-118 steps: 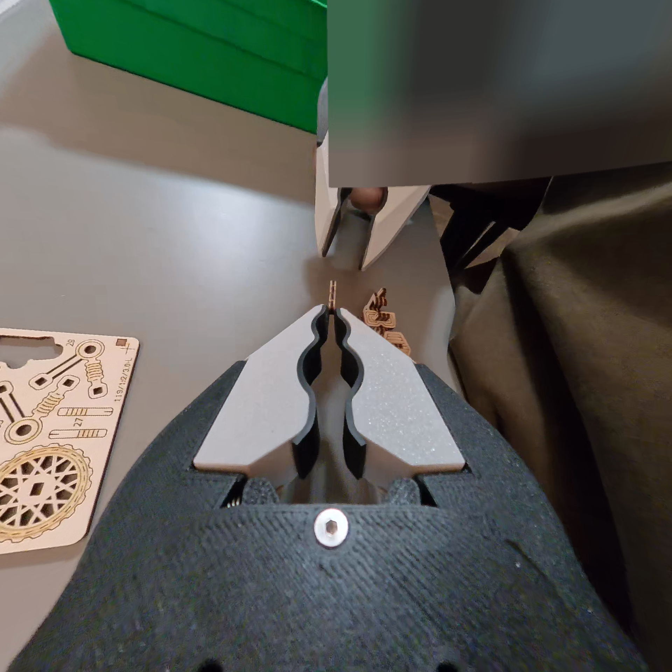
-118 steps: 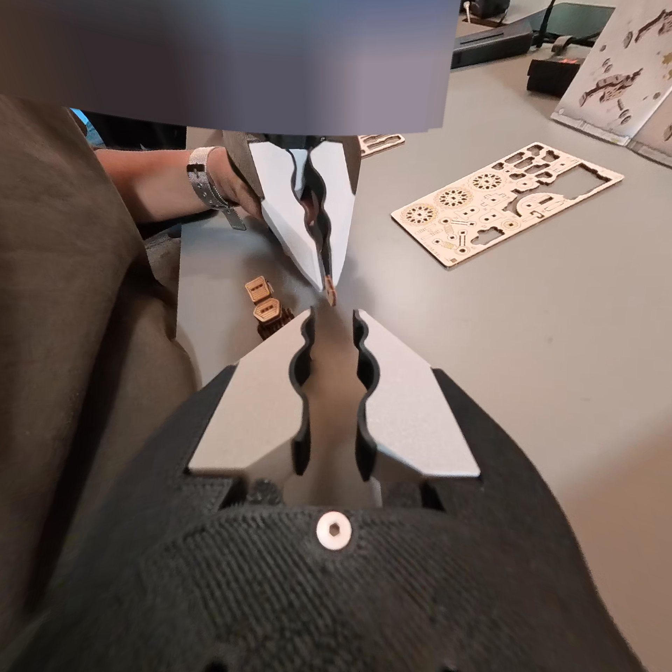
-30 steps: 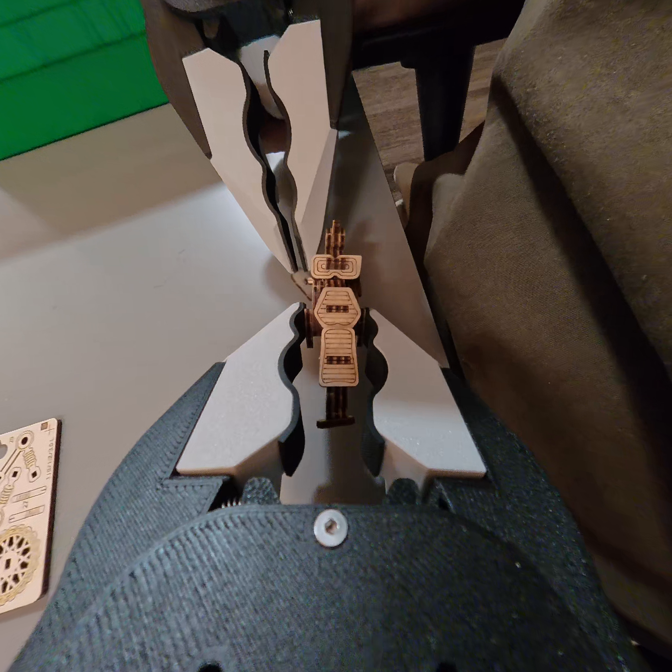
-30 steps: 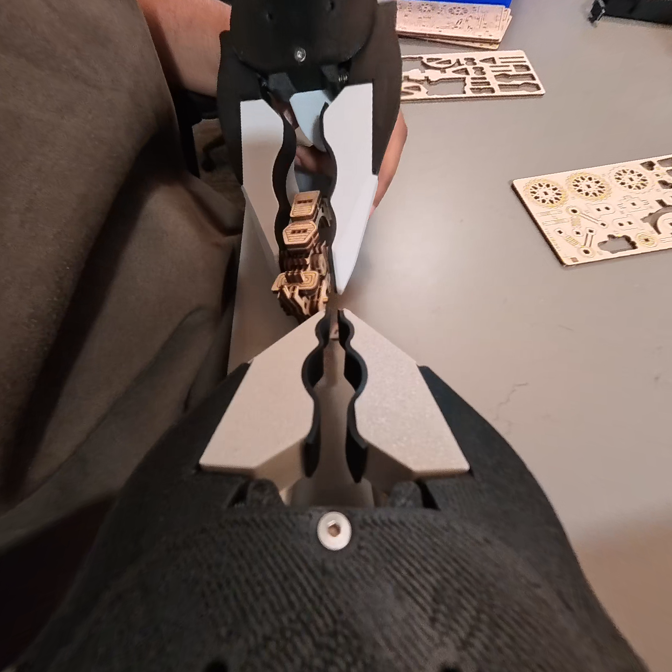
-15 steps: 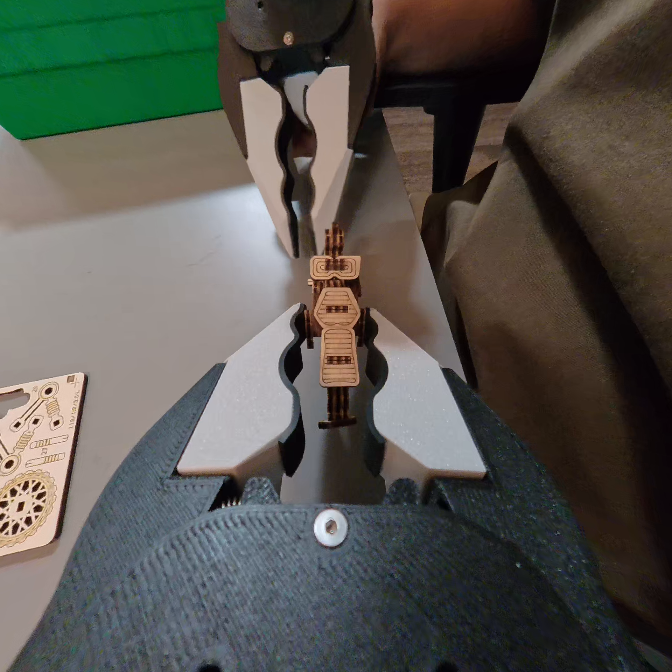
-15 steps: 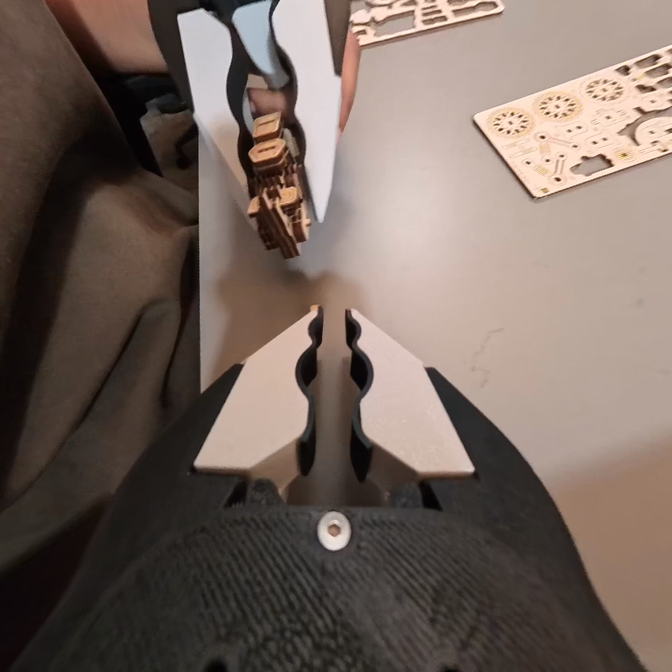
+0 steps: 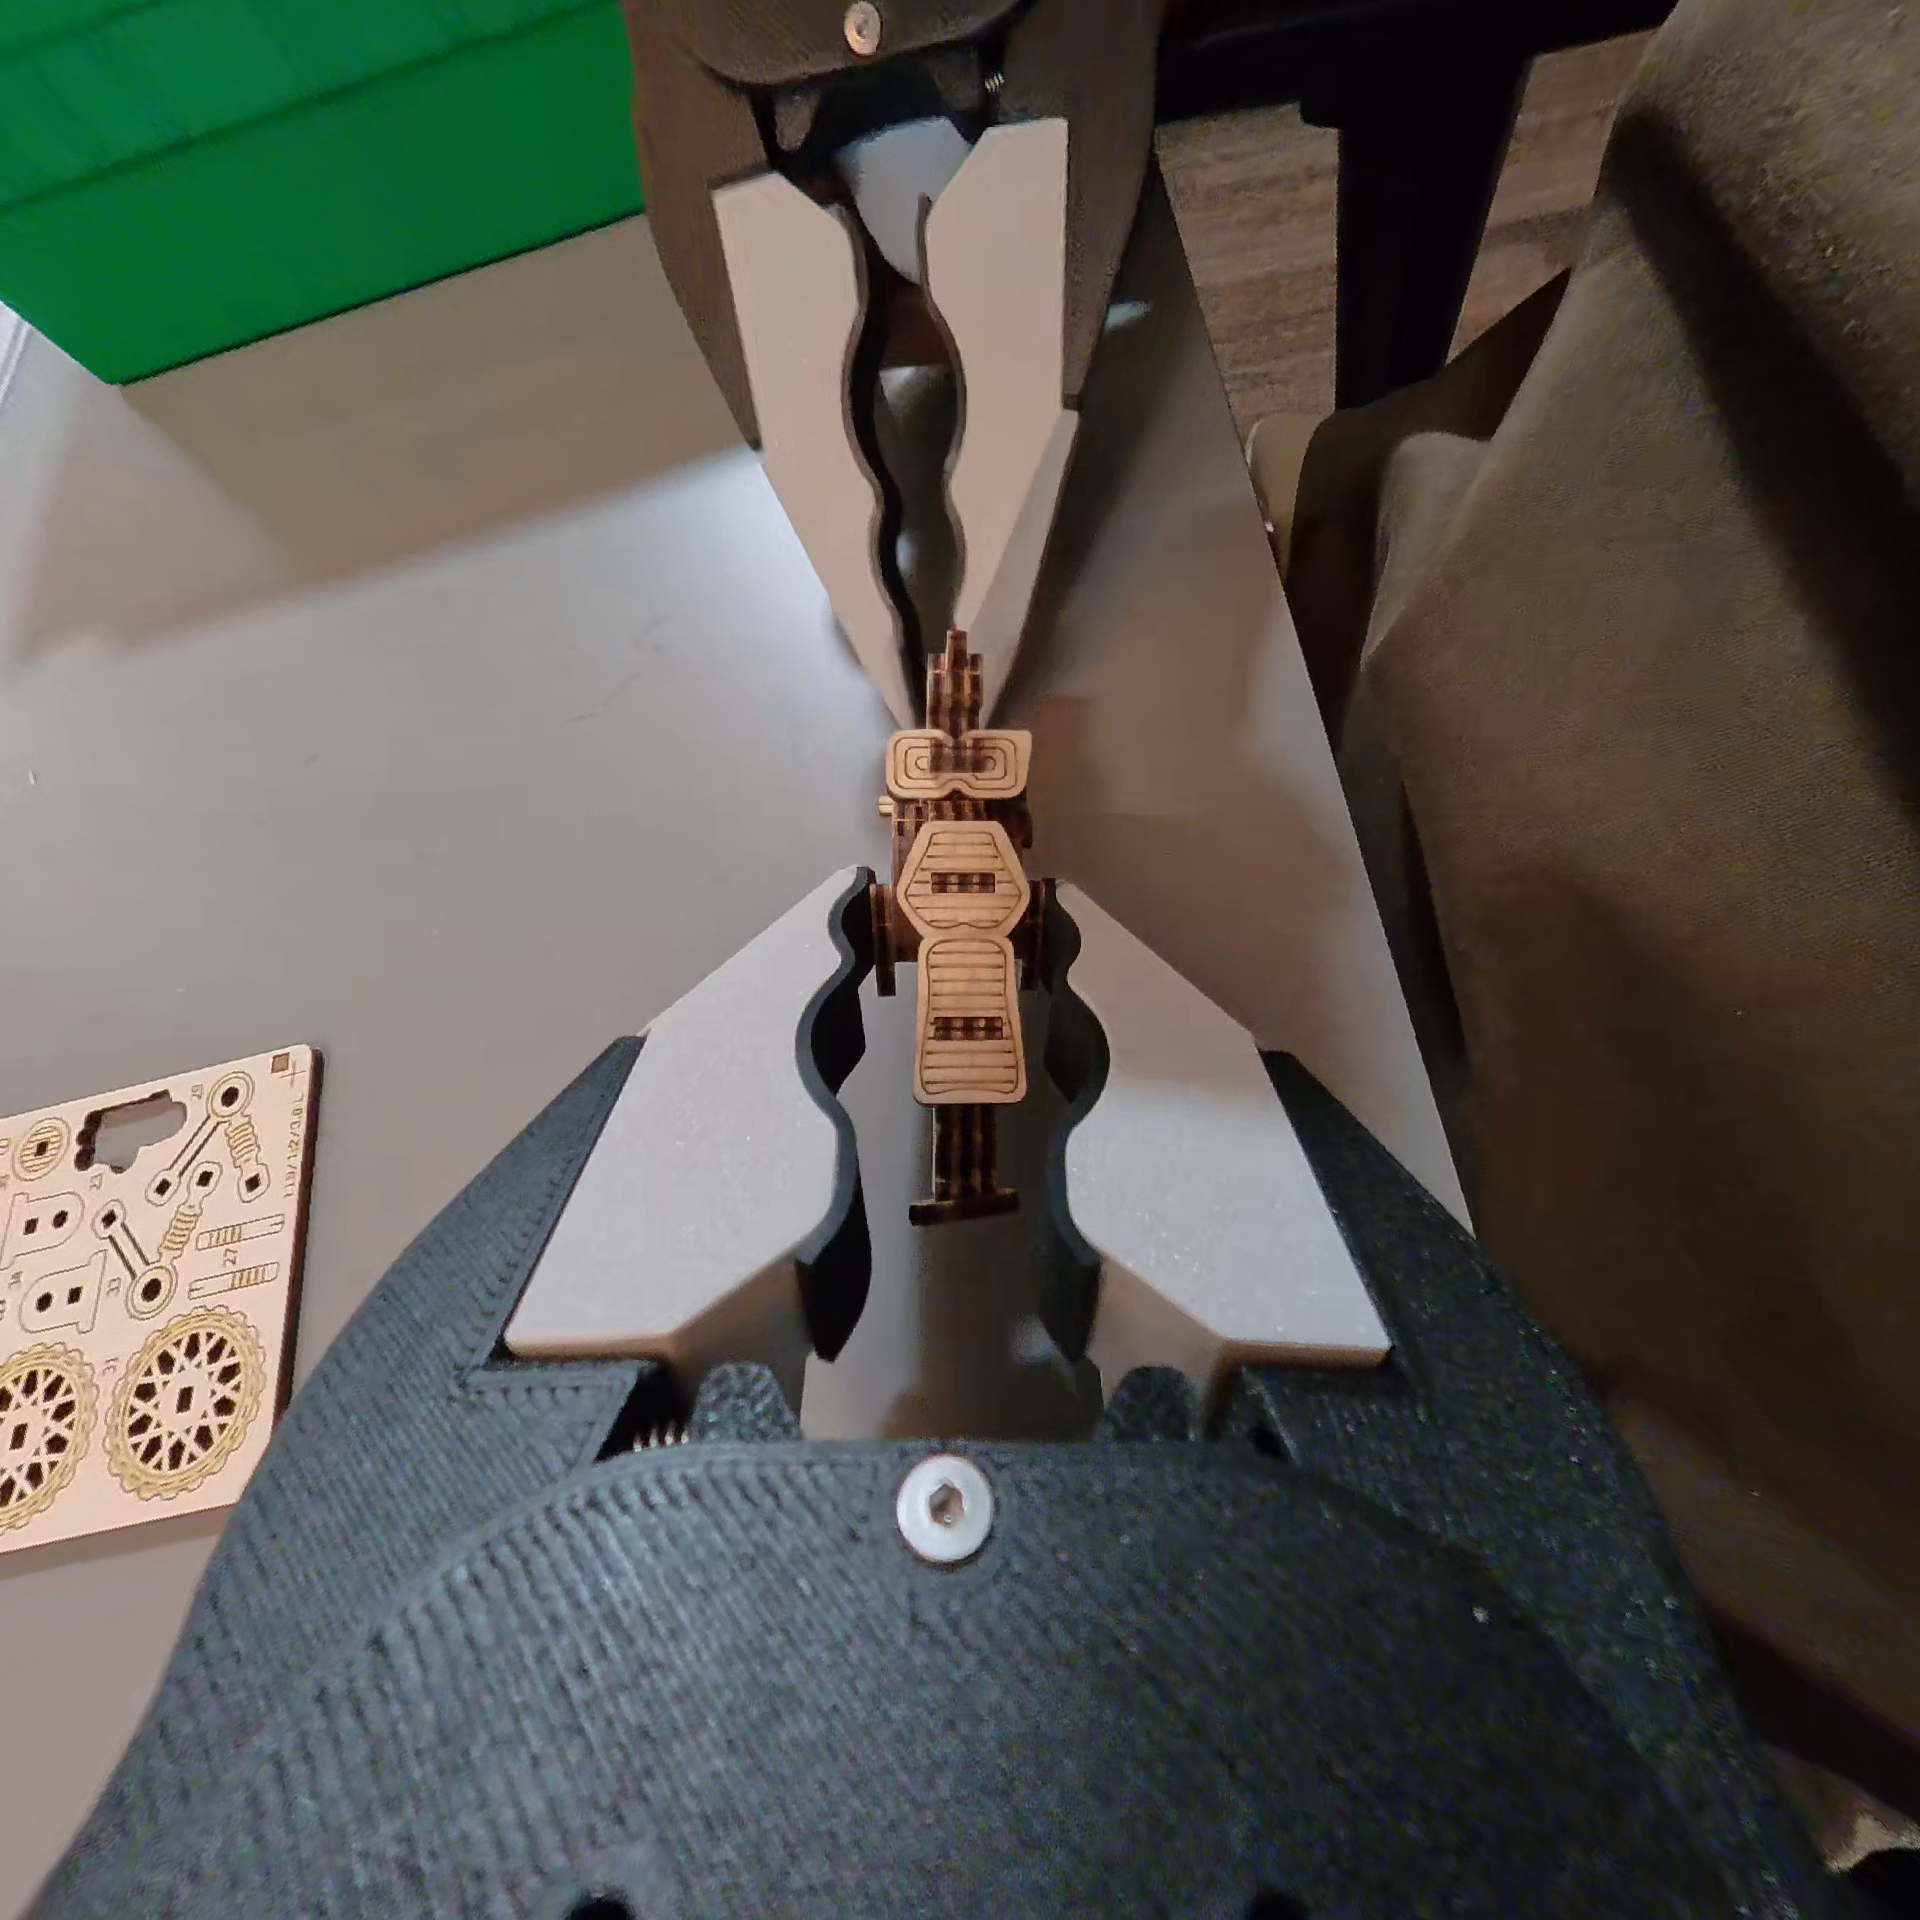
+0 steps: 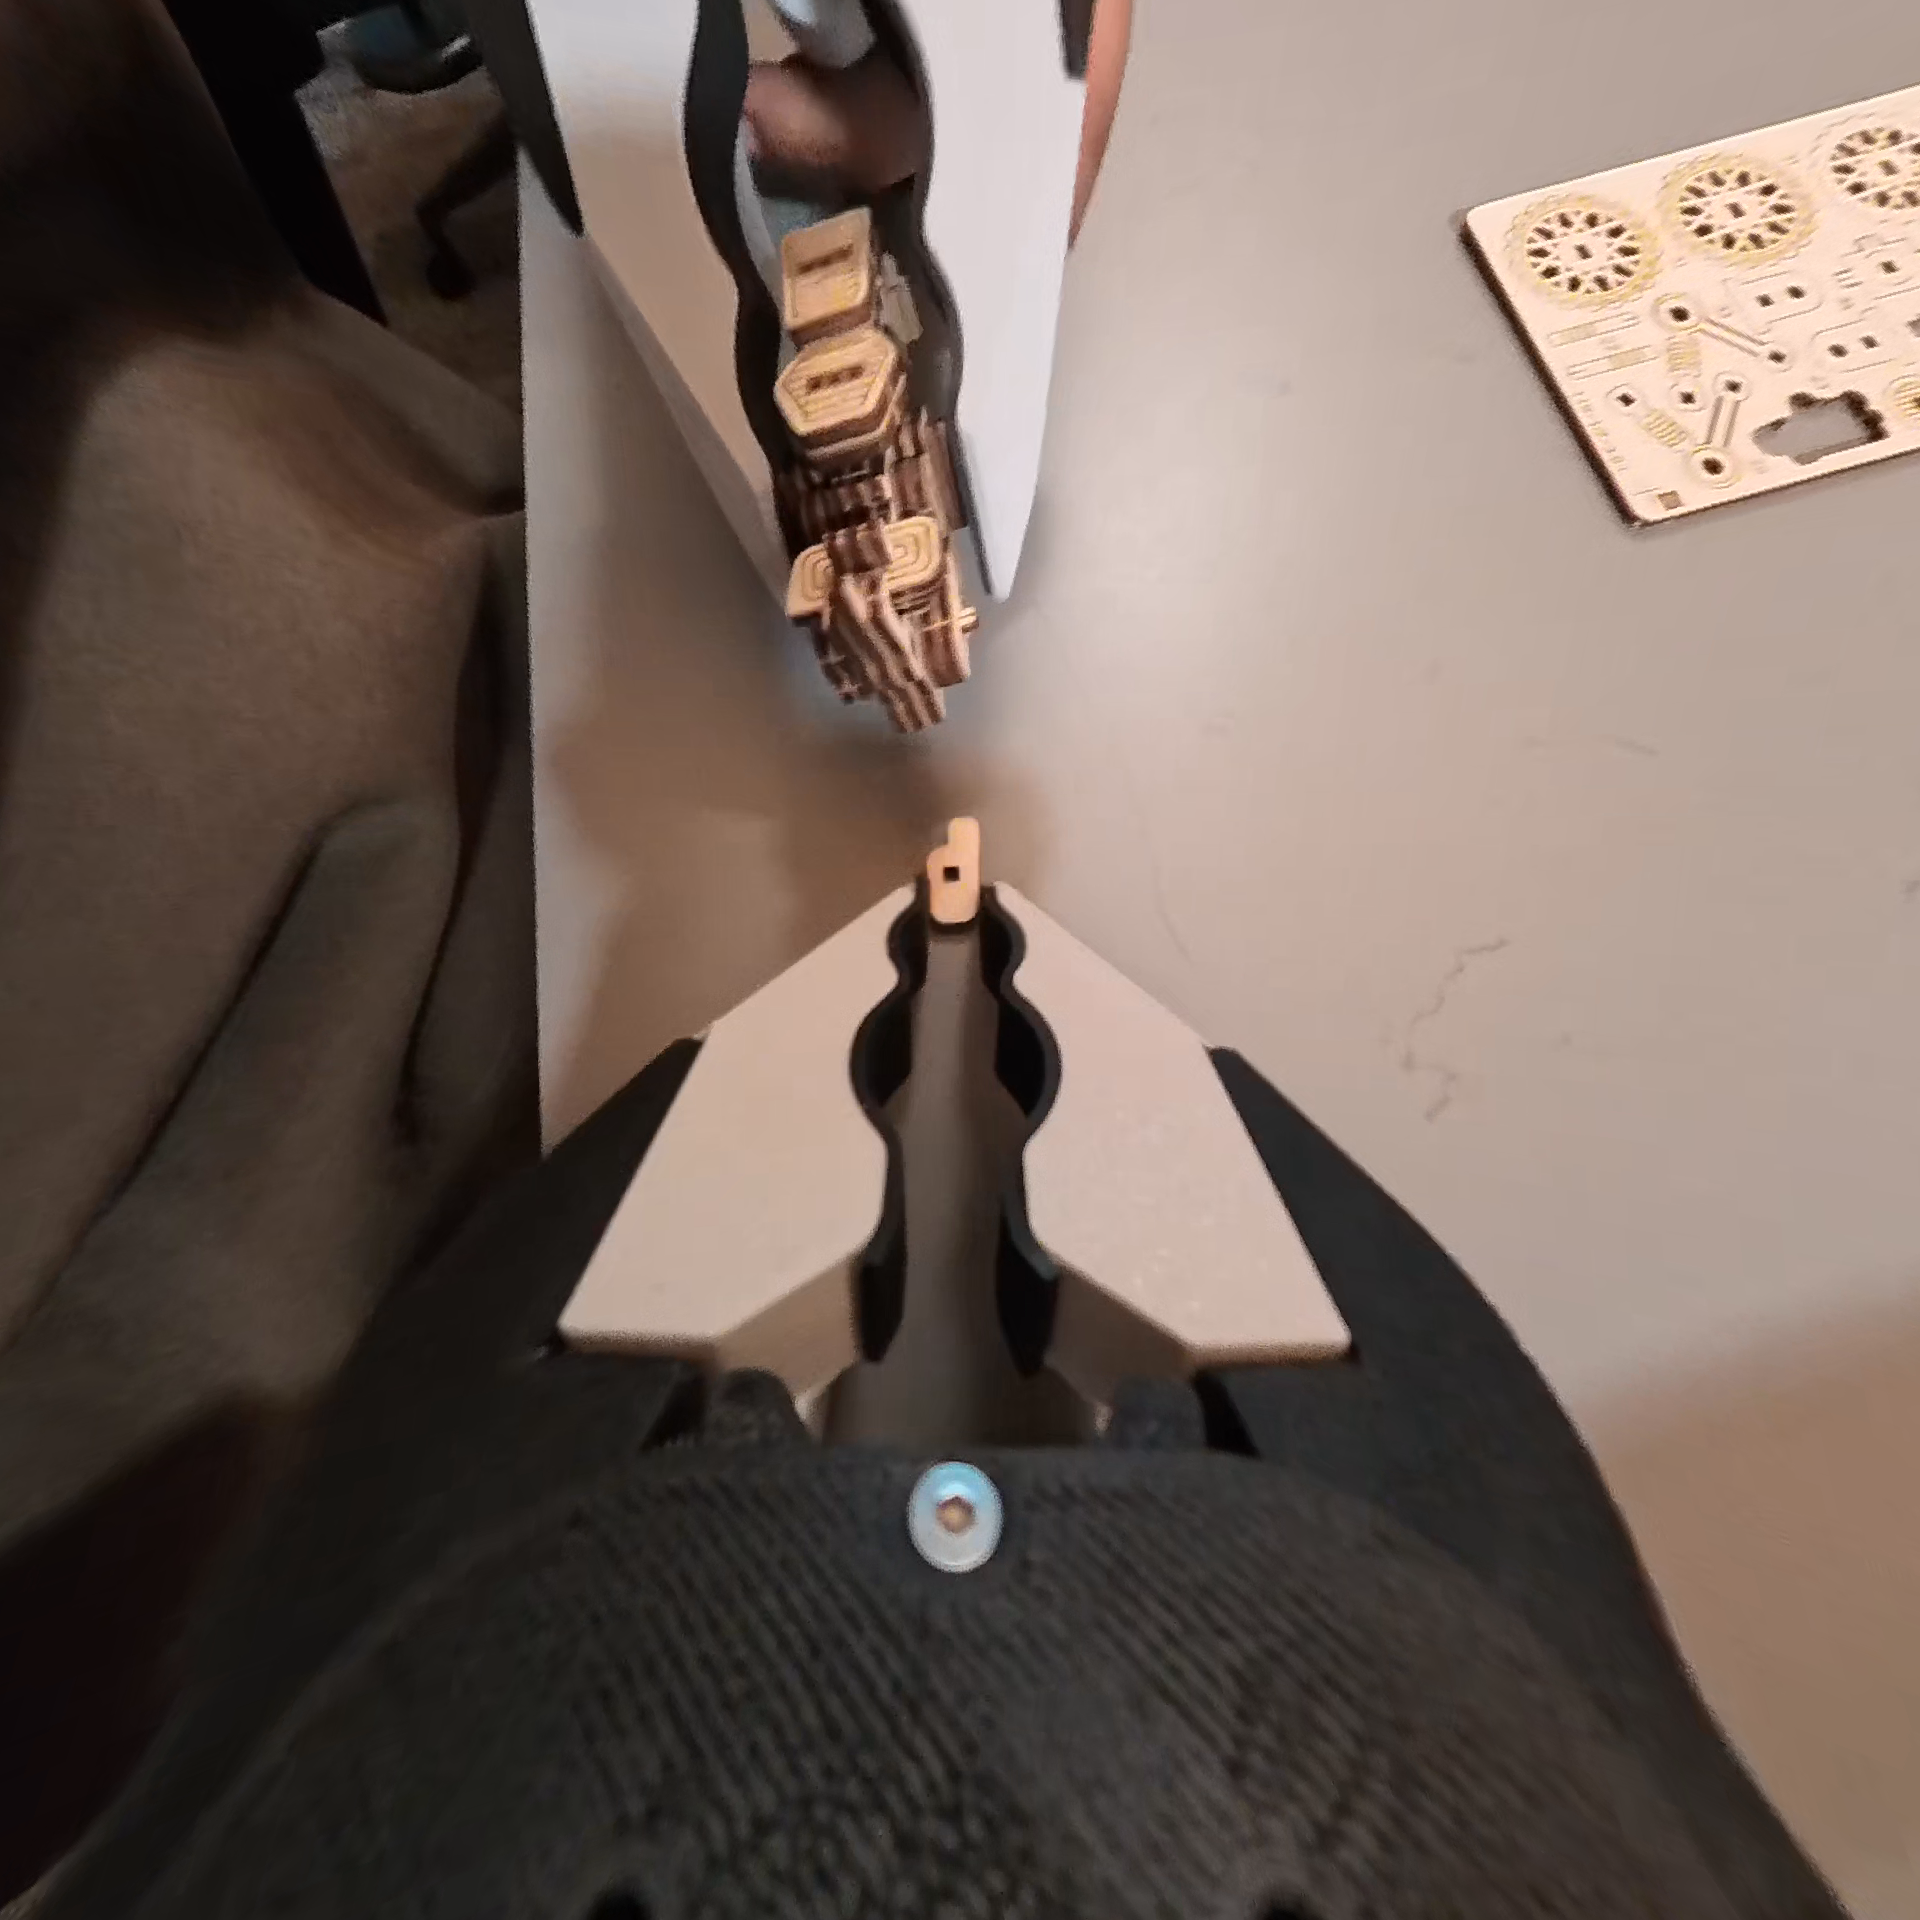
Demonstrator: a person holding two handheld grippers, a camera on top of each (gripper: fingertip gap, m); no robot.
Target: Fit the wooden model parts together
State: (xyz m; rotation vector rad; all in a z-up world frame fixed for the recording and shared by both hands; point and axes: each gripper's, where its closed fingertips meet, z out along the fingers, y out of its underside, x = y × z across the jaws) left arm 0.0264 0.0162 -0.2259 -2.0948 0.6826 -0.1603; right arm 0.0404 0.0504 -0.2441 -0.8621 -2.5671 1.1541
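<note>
My left gripper is shut on the wooden model, a small layered plywood assembly held lengthwise between the fingers and sticking out past the tips. My right gripper is shut on a small flat wooden piece with a square hole, which pokes out of its tips. In the right wrist view the model in the left gripper hangs just beyond the small piece, with a short gap between them. In the left wrist view the right gripper points at the model's far end.
A punched plywood parts sheet lies flat on the grey table, shown at the lower left and at the upper right of the right wrist view. A green box stands behind. A person's olive clothing borders the table edge. Across from one pair of fingers to the other is roughly 5 cm.
Since 3.9 s ago the left gripper has taken up the model and the right has closed on the small piece. In the last half second the right gripper has lined up with the model's far end.
</note>
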